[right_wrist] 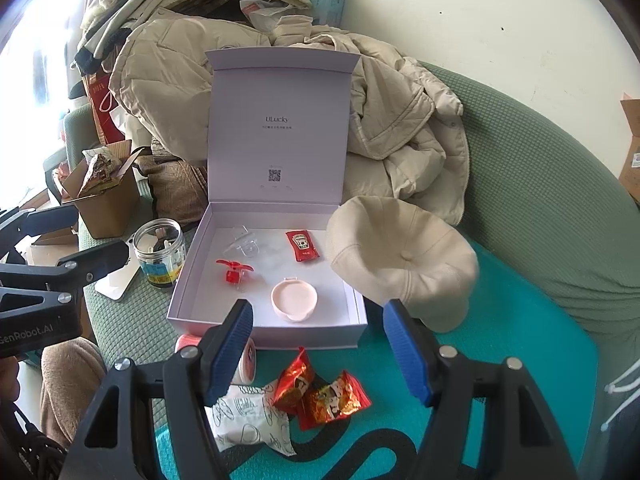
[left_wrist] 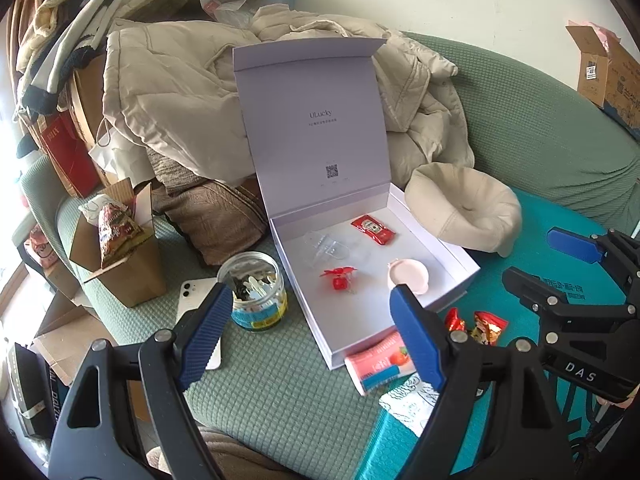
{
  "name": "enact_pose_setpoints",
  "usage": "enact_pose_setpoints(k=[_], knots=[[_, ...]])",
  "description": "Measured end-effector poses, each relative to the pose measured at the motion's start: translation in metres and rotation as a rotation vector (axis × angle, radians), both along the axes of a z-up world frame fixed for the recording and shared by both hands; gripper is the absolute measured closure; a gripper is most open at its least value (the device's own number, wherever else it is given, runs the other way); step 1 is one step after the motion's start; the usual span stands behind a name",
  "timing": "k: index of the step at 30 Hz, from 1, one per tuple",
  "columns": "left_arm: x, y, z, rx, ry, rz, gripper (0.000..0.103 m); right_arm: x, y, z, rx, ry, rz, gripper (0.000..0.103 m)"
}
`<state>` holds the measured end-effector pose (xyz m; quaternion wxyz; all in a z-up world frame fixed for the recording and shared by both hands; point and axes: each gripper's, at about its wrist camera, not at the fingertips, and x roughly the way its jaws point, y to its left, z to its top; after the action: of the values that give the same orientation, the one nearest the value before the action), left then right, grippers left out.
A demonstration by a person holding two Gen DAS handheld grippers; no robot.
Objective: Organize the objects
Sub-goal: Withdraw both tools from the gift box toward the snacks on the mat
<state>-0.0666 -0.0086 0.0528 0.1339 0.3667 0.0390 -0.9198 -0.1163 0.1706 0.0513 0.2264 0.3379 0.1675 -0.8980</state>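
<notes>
Right wrist view looks over a green sofa [right_wrist: 560,184] with a teal mat [right_wrist: 520,360] spread on its right part. Nearest, between the spread, empty fingers of the right gripper [right_wrist: 320,344], lie two red snack packets [right_wrist: 320,394] and a white pouch [right_wrist: 250,420] on the mat. A pink tube [right_wrist: 248,360] lies just left of them, partly hidden by the left finger. Beyond sits an open white box [right_wrist: 264,332], its lid standing upright. Inside it are a pink dish [right_wrist: 294,298] near the front, a red propeller toy [right_wrist: 233,271] to the left, a clear plastic piece [right_wrist: 246,246] behind that, and a ketchup sachet [right_wrist: 302,245] at far right. A beige cap [right_wrist: 400,264] rests against the box's right wall. Left of the box stand a glass jar [right_wrist: 159,254] and a brown carton [right_wrist: 106,204] with a snack bag in it. Beige jackets [right_wrist: 384,120] are heaped behind the lid, against a white wall [right_wrist: 500,20].

Left wrist view alone shows a white phone [left_wrist: 196,300] lying left of the jar [left_wrist: 254,292], a red bag [left_wrist: 66,156] at far left, and a cardboard box [left_wrist: 608,76] at far right. It also shows the left gripper [left_wrist: 312,332], wide open and holding nothing, hovering above the sofa near the box's [left_wrist: 460,264] front-left corner, and the right gripper [left_wrist: 556,260] open over the mat [left_wrist: 560,216]. The tube [left_wrist: 380,360] shows more fully here, touching the box front.
</notes>
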Motion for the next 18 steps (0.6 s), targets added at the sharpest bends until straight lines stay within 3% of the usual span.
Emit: enact_pose_setpoints(k=[18], knots=[[0.014,0.027,-0.040,0.089,-0.102,-0.039,0.023,0.017,0.028,-0.033,-0.006,-0.092,-0.031,0.034]])
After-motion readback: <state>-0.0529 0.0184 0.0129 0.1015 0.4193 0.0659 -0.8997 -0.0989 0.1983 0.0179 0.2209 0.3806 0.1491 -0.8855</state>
